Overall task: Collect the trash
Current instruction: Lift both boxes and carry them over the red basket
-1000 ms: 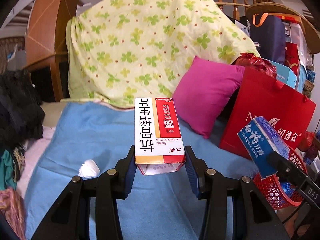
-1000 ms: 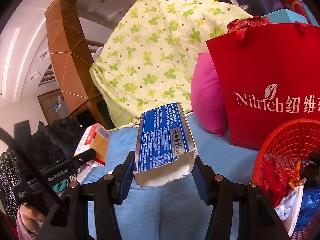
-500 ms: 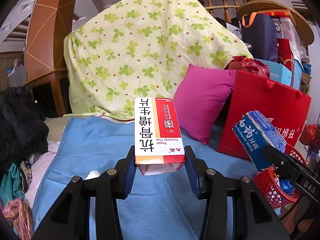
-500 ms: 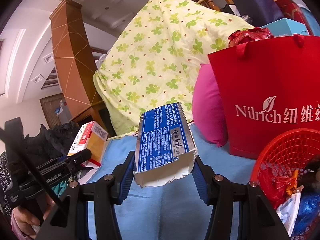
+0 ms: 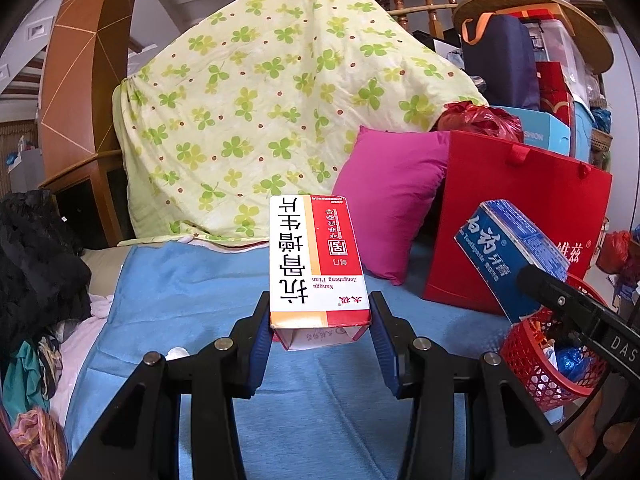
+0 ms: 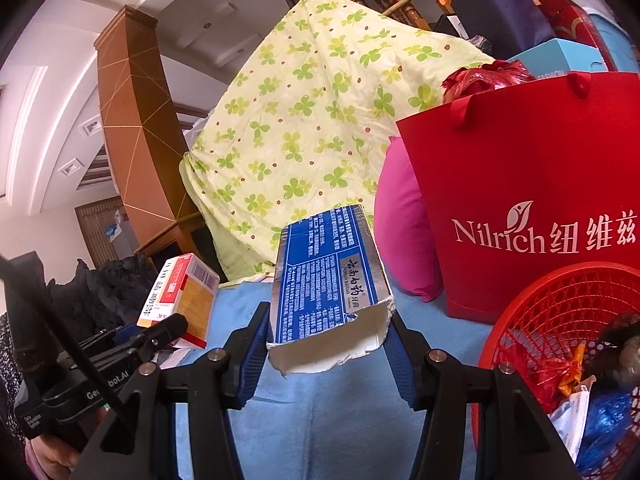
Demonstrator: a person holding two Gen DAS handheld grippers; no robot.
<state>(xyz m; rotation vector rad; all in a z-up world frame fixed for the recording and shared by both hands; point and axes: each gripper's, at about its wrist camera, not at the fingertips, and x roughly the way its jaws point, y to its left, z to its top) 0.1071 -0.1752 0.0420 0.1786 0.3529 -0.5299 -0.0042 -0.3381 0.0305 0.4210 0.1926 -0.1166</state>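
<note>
My left gripper is shut on a red and white medicine box and holds it above the blue sheet. My right gripper is shut on an open blue toothpaste box, held up beside the red mesh basket. The basket holds several wrappers and bags. In the left wrist view the toothpaste box sits just above the basket. In the right wrist view the medicine box is at the left.
A red Nilrich paper bag stands behind the basket, next to a pink cushion. A clover-print quilt is heaped at the back. Dark clothes lie at the left. A white tissue lies on the sheet.
Both grippers have risen and tilted up a little with their boxes. The white tissue has slid mostly out of sight behind the left finger.
</note>
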